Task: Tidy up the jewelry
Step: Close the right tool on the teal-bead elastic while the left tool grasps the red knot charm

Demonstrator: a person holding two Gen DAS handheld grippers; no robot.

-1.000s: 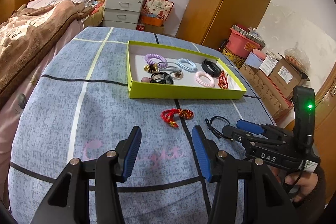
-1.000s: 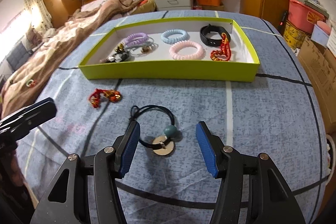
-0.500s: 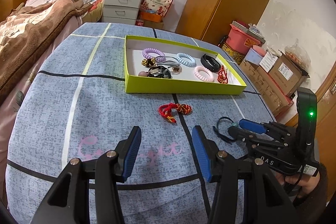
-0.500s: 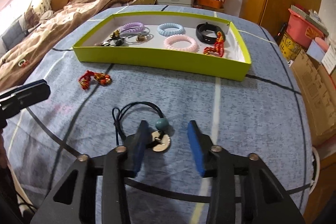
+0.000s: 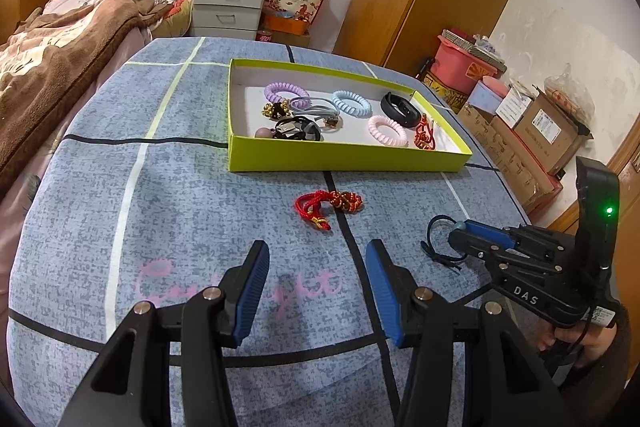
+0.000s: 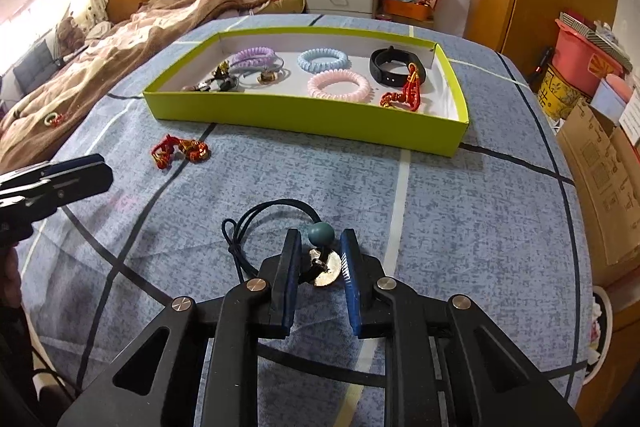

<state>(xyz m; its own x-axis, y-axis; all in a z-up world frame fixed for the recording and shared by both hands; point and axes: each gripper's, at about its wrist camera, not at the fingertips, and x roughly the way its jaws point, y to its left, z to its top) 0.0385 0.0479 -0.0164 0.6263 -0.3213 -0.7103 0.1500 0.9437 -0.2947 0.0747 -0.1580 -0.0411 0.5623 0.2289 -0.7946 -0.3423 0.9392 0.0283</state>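
**Inspector A:** Describe the item in hand.

**Inspector B:** A black cord necklace [image 6: 256,223] with a teal bead [image 6: 321,233] and a round metallic pendant [image 6: 326,269]. It lies on the blue patterned surface [image 6: 460,219], near the front edge, well short of the yellow-green tray [image 6: 304,121]. The cord loops out to the left of the pendant.

**Inspector A:** Right claw?

**Inspector B:** The right claw [image 6: 320,263] is narrowed around the pendant, its blue pads just beside the disc on both sides. One second ago the pads stood wide apart with the pendant loose between them; half a second ago they were partway in.

**Inspector A:** Left claw?

**Inspector B:** The left claw [image 5: 314,291] is spread wide, holding nothing, above the surface. Its gap matches the earlier frames.

**Inspector A:** Other items?

**Inspector B:** A red knotted bracelet [image 5: 328,205] lies on the surface between the tray and the left claw. In the tray: purple [image 6: 254,55], blue [image 6: 322,60] and pink [image 6: 339,85] coil hair ties, a black band [image 6: 394,65], and a second red bracelet [image 6: 406,95].
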